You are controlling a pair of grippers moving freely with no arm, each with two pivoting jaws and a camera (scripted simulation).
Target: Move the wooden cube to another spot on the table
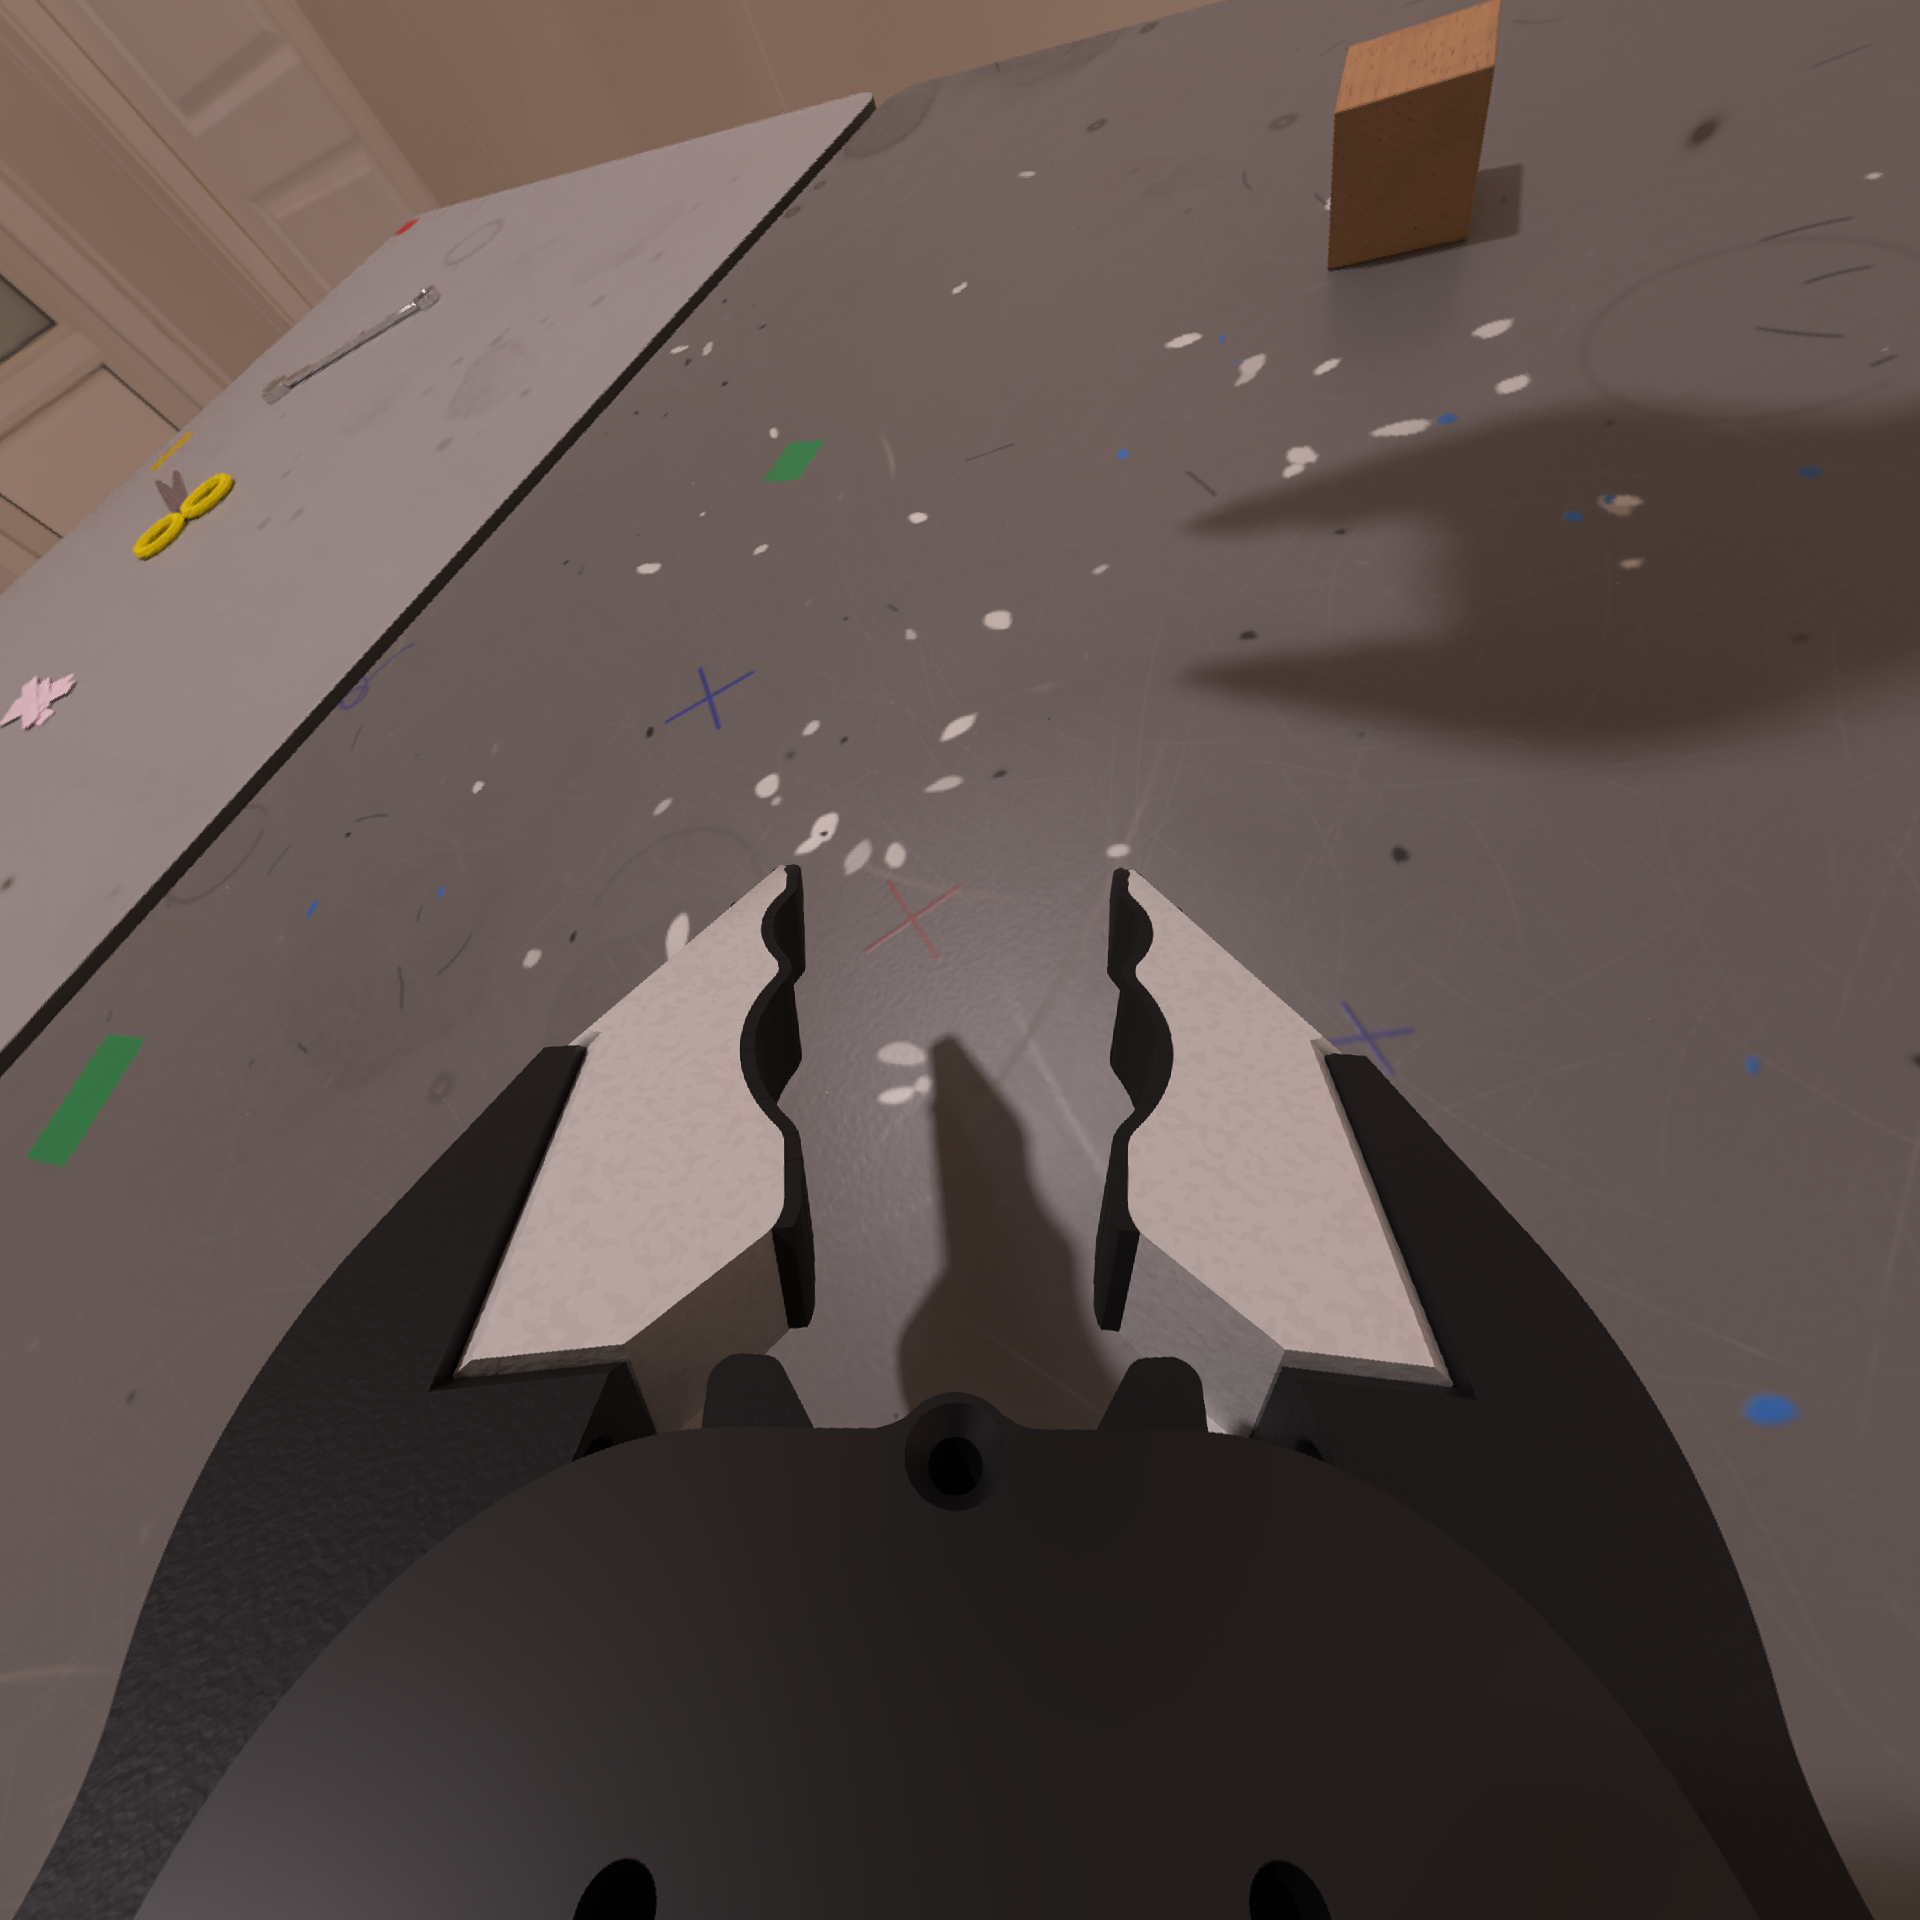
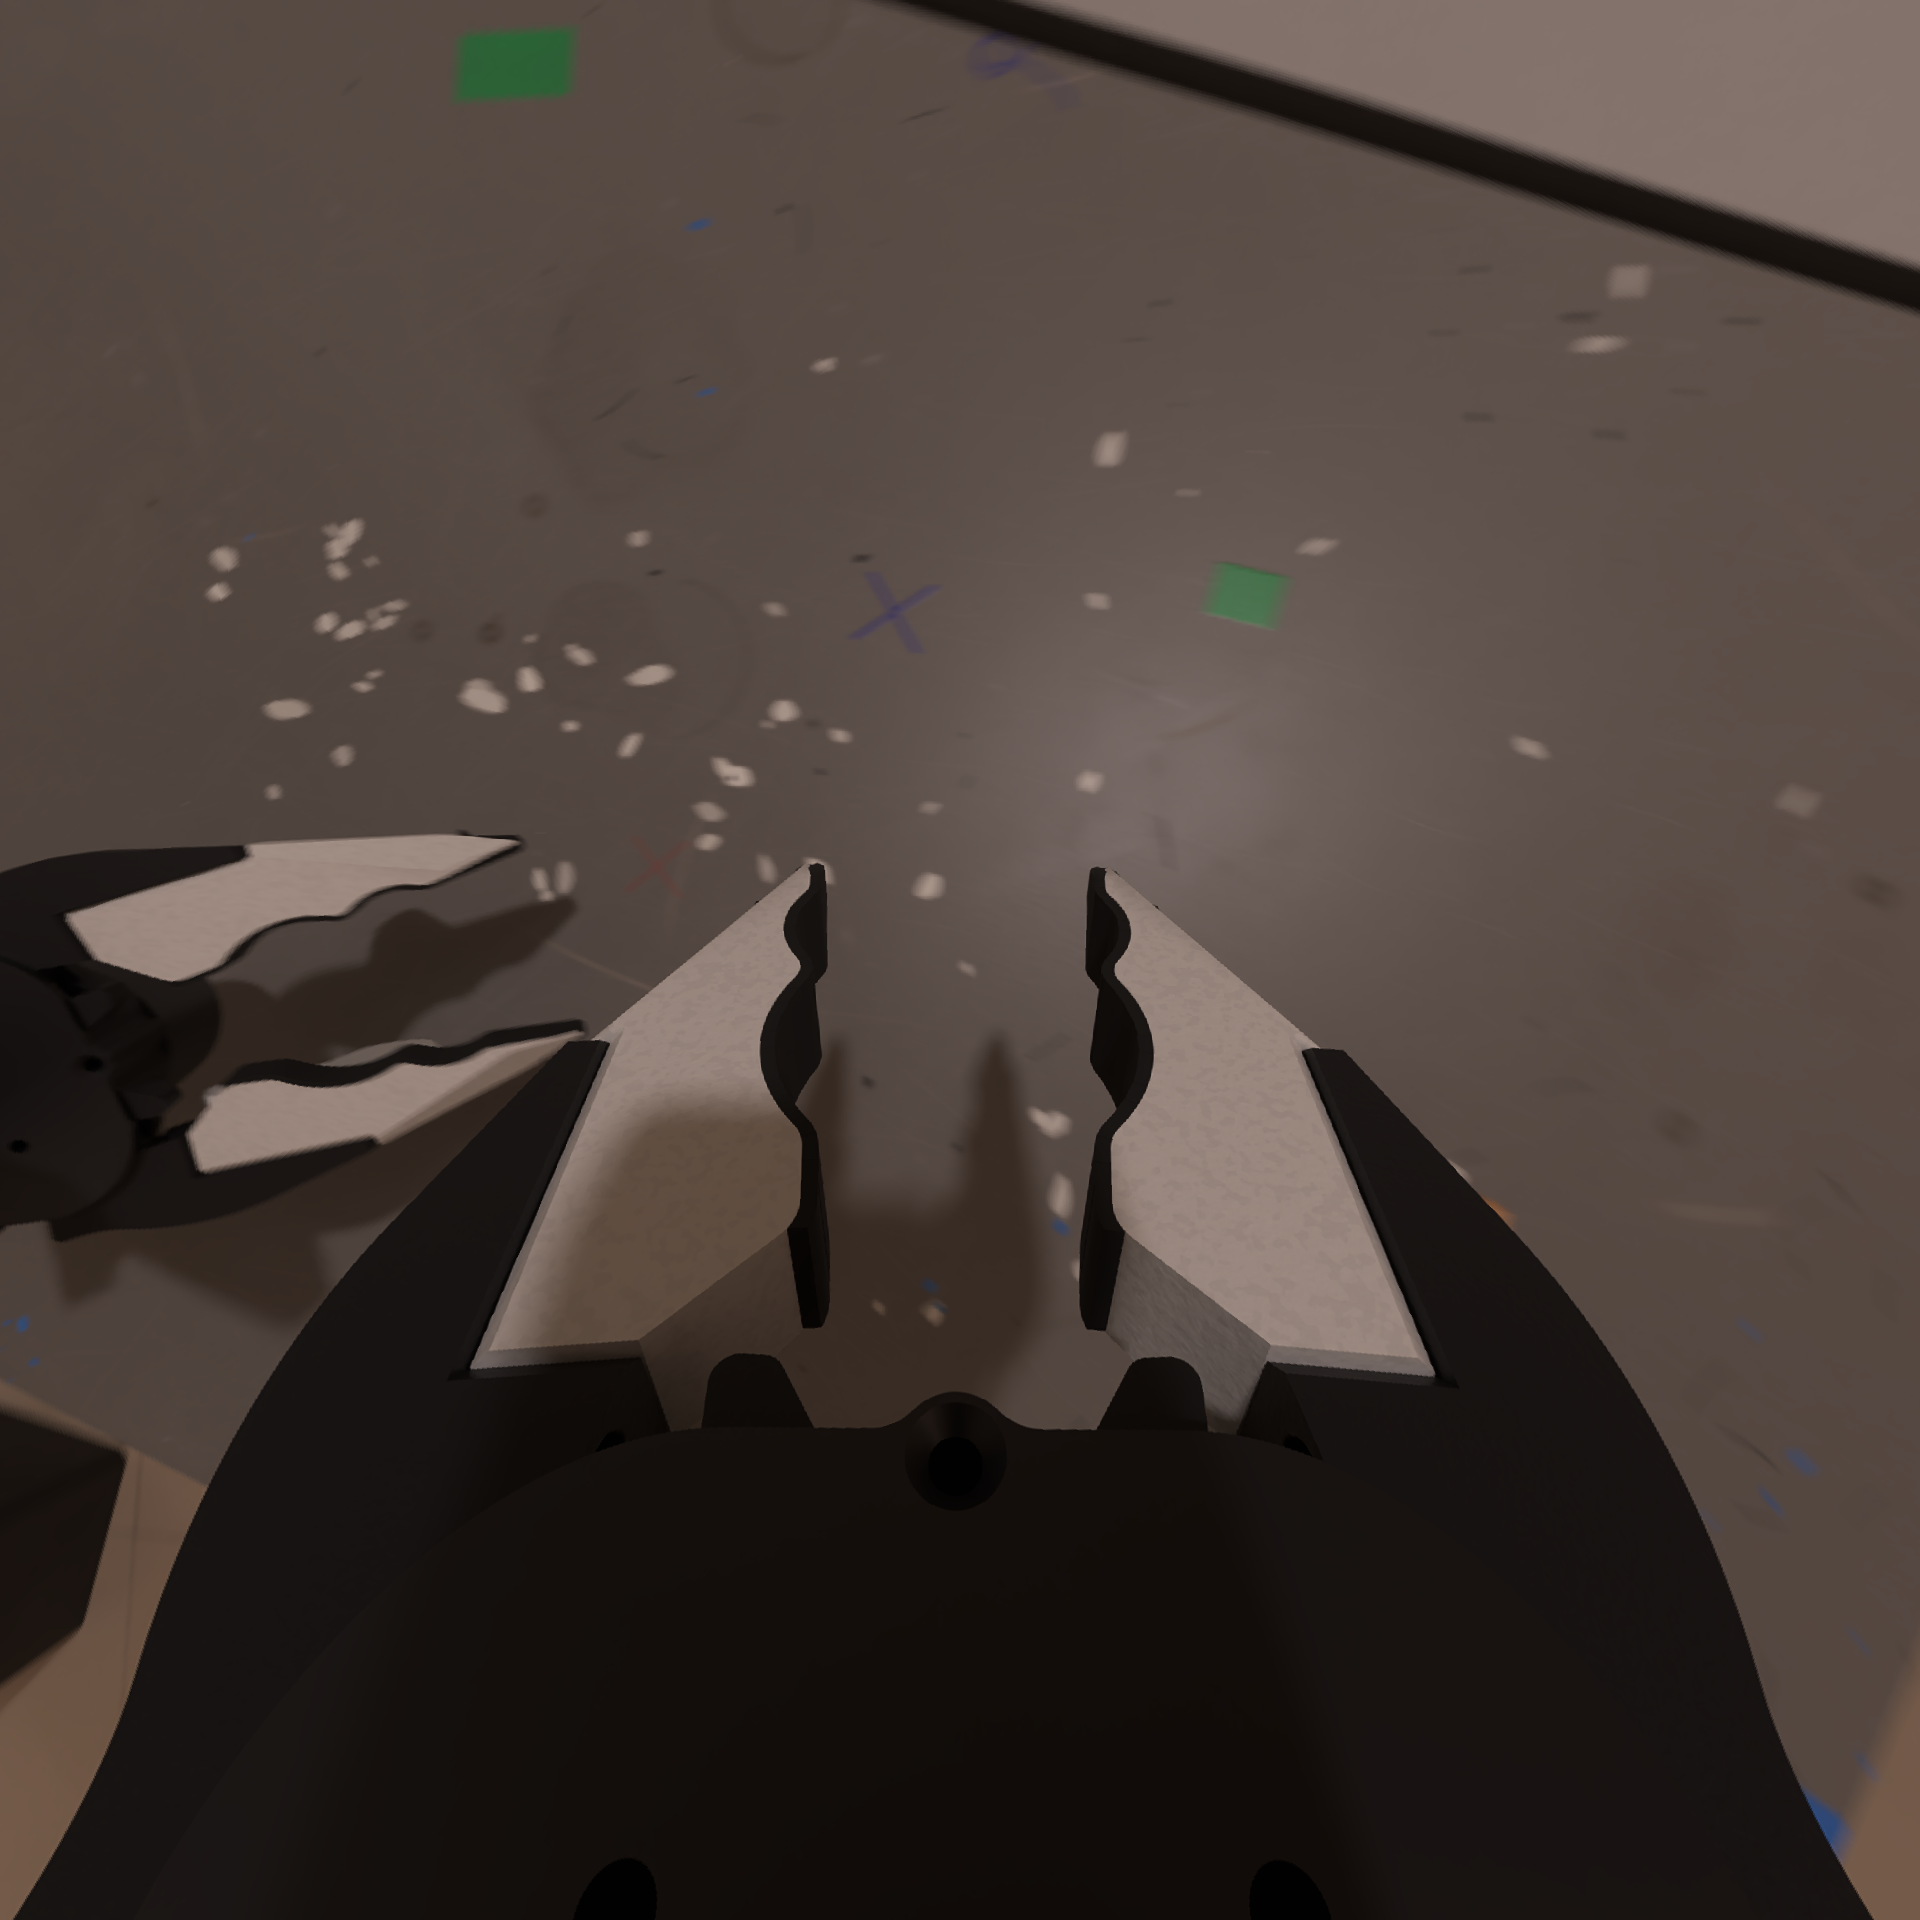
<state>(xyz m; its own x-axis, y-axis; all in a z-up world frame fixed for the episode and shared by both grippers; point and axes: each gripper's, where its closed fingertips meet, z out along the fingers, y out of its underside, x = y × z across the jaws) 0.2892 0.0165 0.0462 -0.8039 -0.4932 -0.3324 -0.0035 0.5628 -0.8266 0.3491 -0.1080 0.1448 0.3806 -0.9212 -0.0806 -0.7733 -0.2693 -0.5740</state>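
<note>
Cube (image 1: 1410,145) far ahead, untouched — both hand-held grippers empty, gaping.

A lighter side bench (image 1: 260,623) is sitting beyond the dark seam, carrying yellow-handled scissors (image 1: 184,515), a silver wrench (image 1: 351,345) and a pink scrap (image 1: 38,699), while green tape patches (image 1: 794,460) and white paint flecks (image 1: 997,620) are dotting the grey bench (image 1: 1351,831).

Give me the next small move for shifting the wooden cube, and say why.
Probably advance the left gripper forward and rightward toward the wooden cube: its jaws are open and empty, and the cube stands untouched, far ahead on the table.
</note>
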